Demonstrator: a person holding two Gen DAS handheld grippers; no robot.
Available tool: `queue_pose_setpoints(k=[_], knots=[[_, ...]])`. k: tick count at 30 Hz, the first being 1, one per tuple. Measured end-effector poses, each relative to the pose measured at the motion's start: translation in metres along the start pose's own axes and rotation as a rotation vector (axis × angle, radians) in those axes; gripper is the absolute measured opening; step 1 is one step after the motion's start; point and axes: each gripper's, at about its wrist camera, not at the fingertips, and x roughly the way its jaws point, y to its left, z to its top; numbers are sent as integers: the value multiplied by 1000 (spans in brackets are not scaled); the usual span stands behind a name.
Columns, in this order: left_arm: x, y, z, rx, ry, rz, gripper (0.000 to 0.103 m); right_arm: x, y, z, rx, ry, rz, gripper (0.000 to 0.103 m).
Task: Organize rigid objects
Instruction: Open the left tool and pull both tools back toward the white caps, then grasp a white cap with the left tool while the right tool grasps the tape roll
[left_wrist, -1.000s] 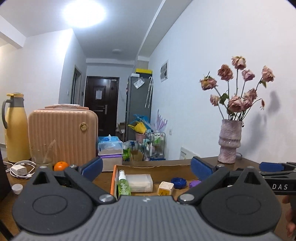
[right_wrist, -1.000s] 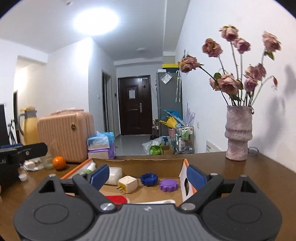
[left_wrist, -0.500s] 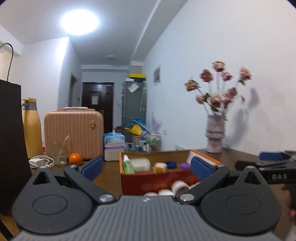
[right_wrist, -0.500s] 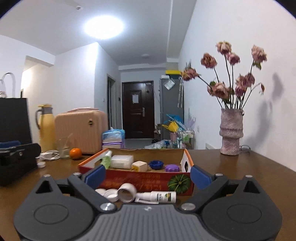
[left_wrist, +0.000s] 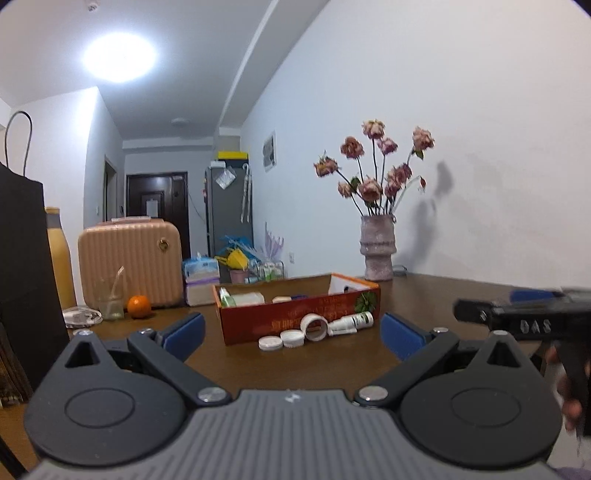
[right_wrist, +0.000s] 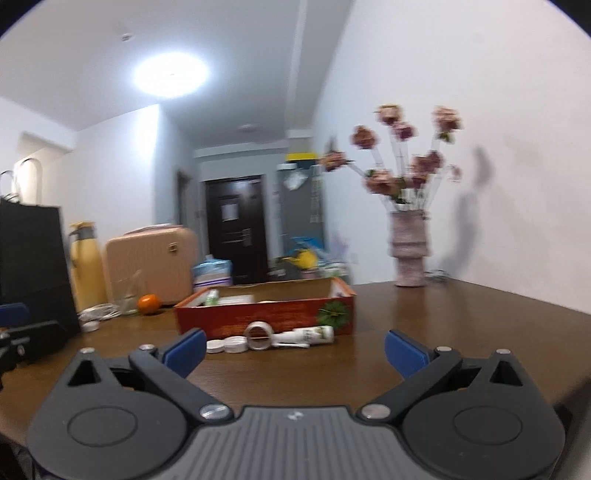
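tongs of both hands are seen spread wide, with nothing between the blue pads. the left gripper (left_wrist: 291, 334) fills the lower half of the left wrist view; the right gripper (right_wrist: 295, 349) does the same in its own view, and its jaws have just been opening, with nothing between them.

loose items are found at frame centre in both views, on the brown table (right_wrist: 461, 314), against the near wall of the red cardboard box (left_wrist: 295, 314). from left to right they are two flat white caps (left_wrist: 280, 339), a white tape roll (left_wrist: 314, 326) standing on edge with its hole turned toward the cameras, and a small white bottle (left_wrist: 351, 323) with a green label. other small things are already held inside the box.

the bottle is laid on its side, its long axis running left to right across the frame, roughly parallel to the box wall and crosswise to the line of the fingers. from each gripper the cluster is placed straight ahead and a little below the pads, well apart from them. in the right wrist view the bottle (right_wrist: 306, 336) is shown nearer the midline, so the right hand is judged the better placed for it, while the caps are judged better suited to the left. a forward reach is called for before any closing.
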Motion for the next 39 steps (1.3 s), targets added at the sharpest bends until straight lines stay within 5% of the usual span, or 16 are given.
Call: queue_pose_setpoints(k=[17, 25, 31, 36, 39], knots=[[45, 13, -3, -83, 74, 39, 103, 35, 2, -6, -29, 76, -24, 103], [133, 20, 7, -59, 225, 62, 103, 91, -14, 18, -48, 131, 7, 103], [207, 33, 3, -33, 326, 0, 103, 154, -33, 30, -17, 222, 59, 103], [276, 56, -12, -37, 531, -36, 86, 219, -44, 29, -41, 347, 43, 103], [306, 64, -22, 10, 579, -50, 75, 250, -52, 29, 6, 375, 85, 100]])
